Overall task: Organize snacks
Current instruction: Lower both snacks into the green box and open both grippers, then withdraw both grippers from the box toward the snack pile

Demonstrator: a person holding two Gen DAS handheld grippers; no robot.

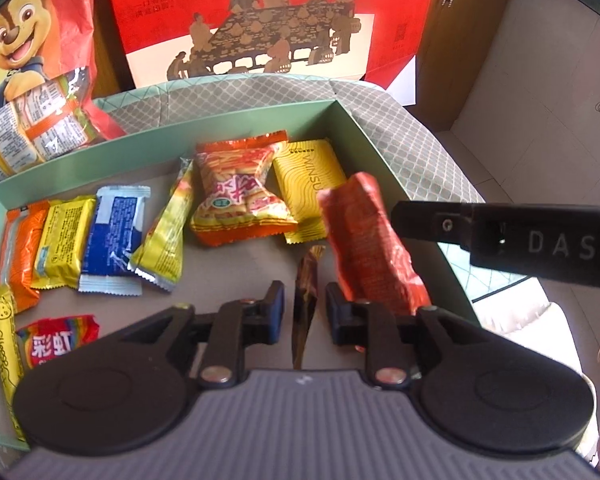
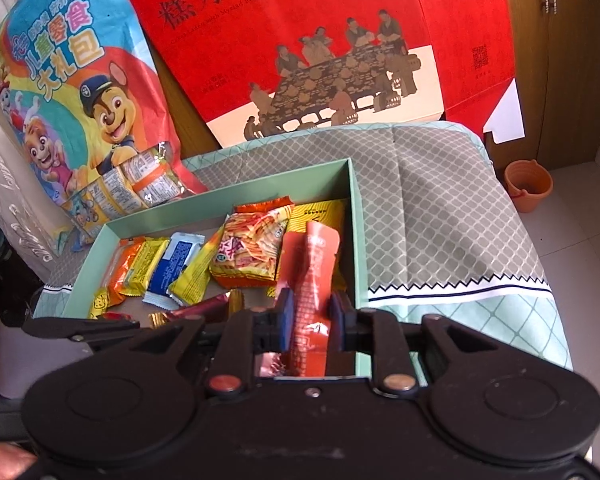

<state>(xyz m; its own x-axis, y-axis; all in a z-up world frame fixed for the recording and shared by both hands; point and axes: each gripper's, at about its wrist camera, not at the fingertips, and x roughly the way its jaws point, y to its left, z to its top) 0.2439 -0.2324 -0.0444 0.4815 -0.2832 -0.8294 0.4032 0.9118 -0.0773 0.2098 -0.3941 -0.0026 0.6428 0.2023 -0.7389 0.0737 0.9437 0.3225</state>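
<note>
While the right gripper (image 2: 311, 322) stands parted around an orange-red snack packet (image 2: 314, 280) over the green box (image 2: 360, 240), the left gripper (image 1: 303, 312) straddles, without pinching, a gold-brown wrapper (image 1: 306, 308); both look mid-release, so withdrawing comes next.

Both wrist views close above the green box (image 1: 148, 152), angled down towards the red bag (image 2: 300, 40), sharing the snacks inside.

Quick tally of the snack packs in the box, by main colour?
Yellow packs: 4
Orange packs: 2
Red packs: 2
Blue-white pack: 1
Maroon-gold stick: 1
Total: 10
</note>
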